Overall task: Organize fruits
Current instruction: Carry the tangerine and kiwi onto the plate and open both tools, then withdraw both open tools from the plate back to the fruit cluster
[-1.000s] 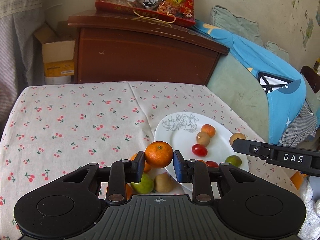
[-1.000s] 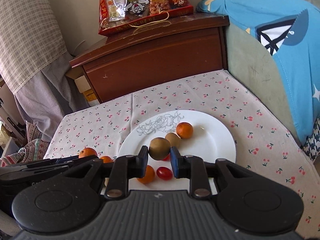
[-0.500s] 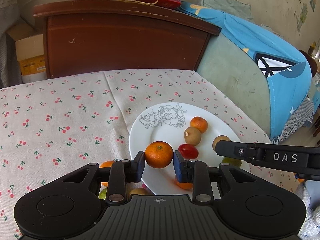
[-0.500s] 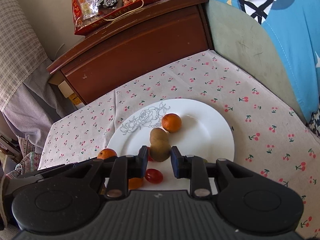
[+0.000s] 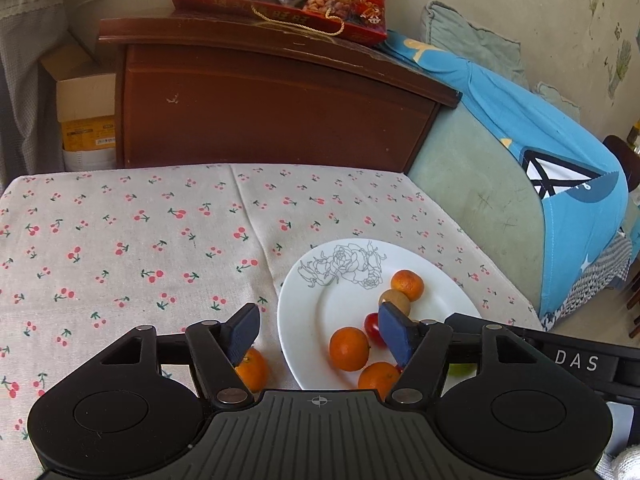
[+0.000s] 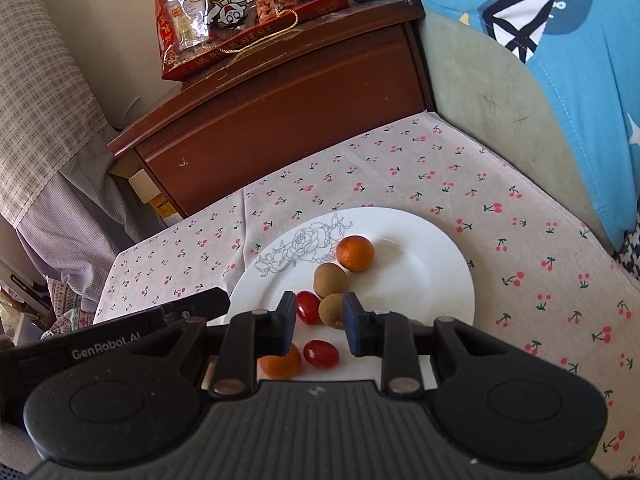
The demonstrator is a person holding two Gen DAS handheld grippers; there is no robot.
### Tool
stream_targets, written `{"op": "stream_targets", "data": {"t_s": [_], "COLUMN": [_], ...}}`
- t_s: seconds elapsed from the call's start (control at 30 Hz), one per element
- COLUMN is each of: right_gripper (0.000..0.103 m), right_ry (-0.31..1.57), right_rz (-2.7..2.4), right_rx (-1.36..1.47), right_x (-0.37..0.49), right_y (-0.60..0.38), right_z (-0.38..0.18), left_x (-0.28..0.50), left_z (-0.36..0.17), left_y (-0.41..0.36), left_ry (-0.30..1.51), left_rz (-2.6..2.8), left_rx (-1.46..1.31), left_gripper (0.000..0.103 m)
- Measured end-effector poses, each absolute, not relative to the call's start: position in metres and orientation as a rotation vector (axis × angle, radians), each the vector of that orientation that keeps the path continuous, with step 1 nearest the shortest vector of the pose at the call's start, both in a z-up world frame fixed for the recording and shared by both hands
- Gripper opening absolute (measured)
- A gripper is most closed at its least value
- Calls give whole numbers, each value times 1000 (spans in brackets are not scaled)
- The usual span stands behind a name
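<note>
Left tongs (image 5: 318,326): wide; they have just been opening, and nothing presses on their pads.
Dropped orange (image 5: 349,349): lies on the white plate (image 5: 348,280), low between the wide pads, touching neither.
Right tongs (image 6: 319,304): narrow, loose round a brown fruit (image 6: 333,311) that sits on the plate; a gap shows on its left side.
Next fruit, likely: the orange on the desk (image 5: 252,368).
Where it is: just off the plate's left rim, half hidden behind the left tongs' left pad.
Nearer hand: the left one.
Looks: small, round, bright orange, with no long side.
</note>
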State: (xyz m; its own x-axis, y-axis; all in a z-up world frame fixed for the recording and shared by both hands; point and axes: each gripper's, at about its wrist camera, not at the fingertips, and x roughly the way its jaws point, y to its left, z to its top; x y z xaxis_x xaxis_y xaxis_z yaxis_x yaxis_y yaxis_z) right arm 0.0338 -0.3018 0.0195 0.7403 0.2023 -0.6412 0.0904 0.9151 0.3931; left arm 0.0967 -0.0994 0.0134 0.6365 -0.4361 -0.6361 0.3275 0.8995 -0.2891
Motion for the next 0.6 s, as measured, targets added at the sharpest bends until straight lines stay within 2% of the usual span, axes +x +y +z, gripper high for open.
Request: {"op": "stream_targets", "data": {"t_s": [0.6], "right_gripper": [27], "right_ry": [796], "right_rz": [270], "right_rx": [309], "right_x": [7], "right_y": [-254], "right_z": [15], "left_x": [80], "left_z": [20], "left_y": [-46], "left_ry": [761], "left_rz": [-292], "left_rx": [-168], "left_gripper": [69]}}
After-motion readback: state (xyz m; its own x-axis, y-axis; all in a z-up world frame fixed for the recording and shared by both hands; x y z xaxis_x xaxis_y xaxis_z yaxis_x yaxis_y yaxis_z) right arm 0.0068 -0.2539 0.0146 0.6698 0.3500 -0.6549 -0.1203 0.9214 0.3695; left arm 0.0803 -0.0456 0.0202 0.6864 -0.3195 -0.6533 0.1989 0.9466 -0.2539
